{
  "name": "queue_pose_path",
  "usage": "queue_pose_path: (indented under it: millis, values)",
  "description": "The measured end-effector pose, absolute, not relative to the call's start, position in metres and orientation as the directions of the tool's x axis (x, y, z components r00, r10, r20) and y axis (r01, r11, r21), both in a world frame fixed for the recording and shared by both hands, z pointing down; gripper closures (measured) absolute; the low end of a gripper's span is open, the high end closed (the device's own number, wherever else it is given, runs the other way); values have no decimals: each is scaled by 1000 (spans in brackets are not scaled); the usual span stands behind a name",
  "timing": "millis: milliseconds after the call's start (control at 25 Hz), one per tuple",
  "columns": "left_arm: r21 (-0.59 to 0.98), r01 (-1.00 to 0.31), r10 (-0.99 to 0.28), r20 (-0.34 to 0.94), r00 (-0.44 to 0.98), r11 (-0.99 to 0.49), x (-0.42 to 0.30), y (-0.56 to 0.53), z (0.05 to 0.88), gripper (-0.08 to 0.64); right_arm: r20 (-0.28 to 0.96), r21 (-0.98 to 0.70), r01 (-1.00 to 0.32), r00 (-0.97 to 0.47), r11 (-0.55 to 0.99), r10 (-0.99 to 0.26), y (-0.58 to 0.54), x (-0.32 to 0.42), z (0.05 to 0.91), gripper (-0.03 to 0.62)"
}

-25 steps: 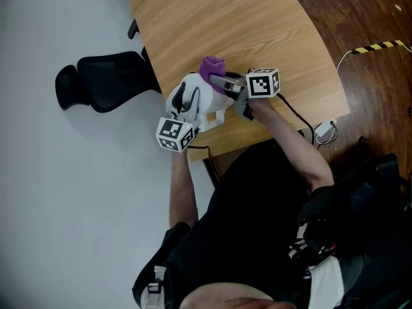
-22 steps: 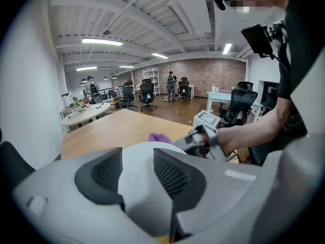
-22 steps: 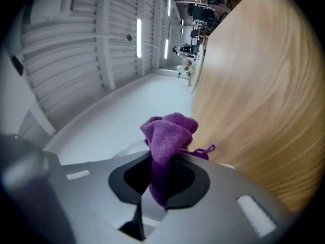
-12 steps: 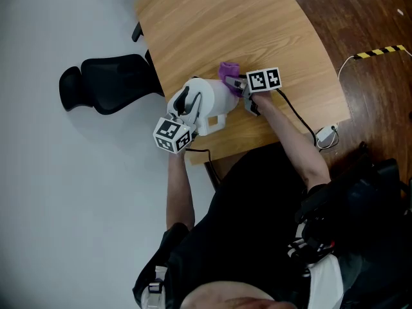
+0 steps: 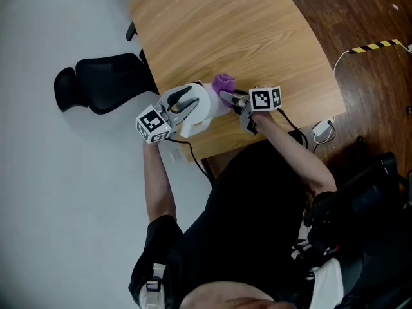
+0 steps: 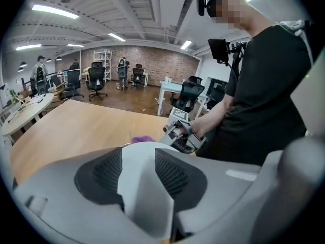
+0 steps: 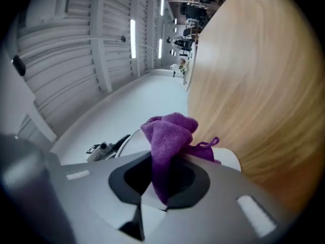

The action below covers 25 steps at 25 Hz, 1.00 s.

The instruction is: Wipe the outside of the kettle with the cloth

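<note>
A white kettle stands near the front edge of the wooden table. My left gripper is shut on its handle, which fills the gap between the dark pads in the left gripper view. At the kettle's right side my right gripper is shut on a purple cloth. The bunched cloth sticks out past the jaws and lies against the kettle's white body. The cloth and the right gripper also show beyond the kettle's top.
A black office chair stands on the pale floor left of the table. A cable runs from the right gripper to a white adapter on the dark wood floor at the right. The table's front edge lies just below the kettle.
The left gripper has swung to the left and turned the kettle with it. The right gripper has come down the kettle's right side with the cloth.
</note>
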<state>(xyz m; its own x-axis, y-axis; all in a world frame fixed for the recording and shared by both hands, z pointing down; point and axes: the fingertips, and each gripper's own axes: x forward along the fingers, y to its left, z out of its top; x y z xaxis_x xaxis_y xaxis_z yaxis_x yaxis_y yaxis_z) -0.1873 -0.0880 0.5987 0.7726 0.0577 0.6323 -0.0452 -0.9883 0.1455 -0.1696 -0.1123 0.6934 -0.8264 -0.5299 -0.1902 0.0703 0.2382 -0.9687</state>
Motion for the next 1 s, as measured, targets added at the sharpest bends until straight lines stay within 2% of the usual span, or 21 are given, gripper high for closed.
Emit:
queue_pose_path:
  millis: [120,200,280,360,440,560,680,760,840,920,1000]
  values:
    - [107,-154,-48,650,758,-982,-183,-95,599,537,-240,-970,156,-753,188,-613,-103,-152,688,544]
    - [66,-263,-155,665,731,-962,-179,-98,599,537,-357,-934,241,-682,266,-638,-104,-135,647,546]
    - [52,-352,-230,665,710,-935,-176,-97,603,536,-470,-881,294,-637,372,-610,-104,-130,602,545]
    - [46,-408,-283,650,705,-912,-176,-94,607,536,-490,-870,313,-625,380,-607,-100,-142,597,544]
    - [26,-429,-316,635,705,-903,-177,-90,608,536,-413,-911,281,-633,303,-655,-98,-151,632,543]
    - [6,-422,-324,630,706,-907,-175,-89,607,536,-188,-982,136,-711,130,-677,-101,-161,712,543]
    - [10,-417,-317,634,706,-909,-177,-89,603,536,66,-997,-27,-800,-74,-597,-103,-174,798,543]
    - [13,-416,-315,632,708,-909,-176,-86,602,536,112,-991,-56,-835,-118,-539,-103,-173,811,541]
    - [10,-416,-317,631,708,-909,-175,-86,602,536,25,-1000,-25,-853,-8,-521,-114,-164,764,543]
    - [3,-415,-321,628,709,-910,-175,-87,601,536,-146,-976,40,-849,214,-508,-130,-154,679,543]
    - [-1,-416,-325,626,709,-909,-174,-86,600,536,-233,-927,54,-859,372,-456,-137,-151,617,543]
